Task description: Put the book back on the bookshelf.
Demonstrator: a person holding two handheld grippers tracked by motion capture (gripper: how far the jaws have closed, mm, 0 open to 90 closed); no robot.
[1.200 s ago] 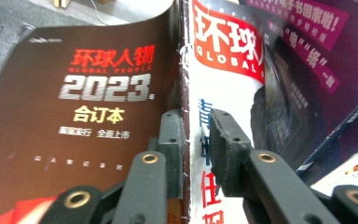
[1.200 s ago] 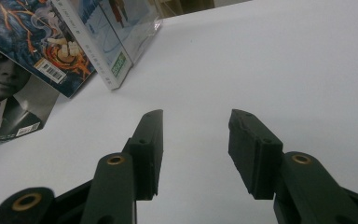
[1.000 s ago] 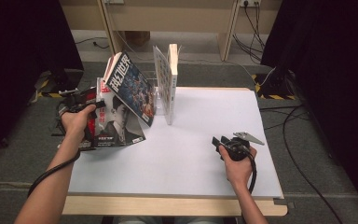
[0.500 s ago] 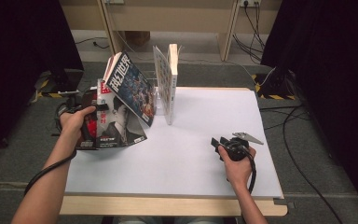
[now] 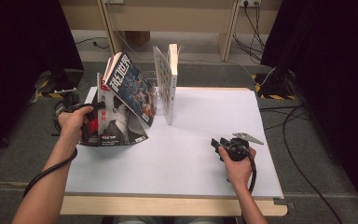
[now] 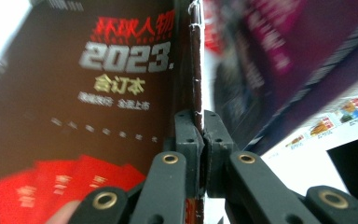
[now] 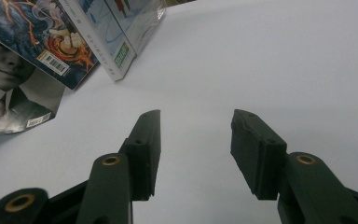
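A magazine with a black-and-white portrait cover [image 5: 116,126] stands tilted at the table's left. Its dark back, printed with 2023 [image 6: 121,88], faces my left gripper. My left gripper [image 5: 92,120] [image 6: 203,122] has just been closing and is now shut on that magazine's edge. A blue-covered magazine [image 5: 130,86] [image 7: 37,32] leans over the portrait one [image 7: 9,93]. A white book [image 5: 168,84] [image 7: 109,35] stands upright in a clear holder behind them. My right gripper [image 5: 216,143] [image 7: 195,128] rests low over the bare table at the right, open with nothing between its fingers.
The white table top [image 5: 200,116] stretches between the two hands. Its wooden front edge [image 5: 168,205] lies near the person. Cables [image 5: 303,116] run over the floor to the right, and wooden furniture legs [image 5: 226,28] stand beyond the table.
The left hand has shifted slightly upward with the portrait magazine. The right hand and its gripper have stayed where they were.
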